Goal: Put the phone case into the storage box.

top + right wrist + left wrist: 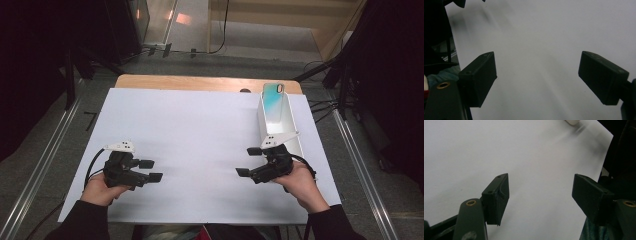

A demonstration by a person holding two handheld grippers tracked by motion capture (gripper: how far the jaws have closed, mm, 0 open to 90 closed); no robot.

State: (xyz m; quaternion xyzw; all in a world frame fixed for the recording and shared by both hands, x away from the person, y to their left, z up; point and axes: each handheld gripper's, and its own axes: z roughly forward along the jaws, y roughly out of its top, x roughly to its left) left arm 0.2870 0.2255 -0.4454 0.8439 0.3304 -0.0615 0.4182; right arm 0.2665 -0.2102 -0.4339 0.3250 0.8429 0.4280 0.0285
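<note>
White sheet [200,135] covers the wooden table; both grippers rest near the person — left gripper [152,170] at near left, right gripper [248,161] at near right, each released, nothing between; phone [273,95] stands in a white box [280,127] far right.

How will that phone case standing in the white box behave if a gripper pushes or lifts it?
The phone case leans upright at the far end of the narrow white box, so a push would probably tip it flat. It looks thin and hollow, so likely light and somewhat flexible. Its glossy teal-to-white surface may slip between hard pads. Both the left gripper and right gripper are open and empty.
</note>
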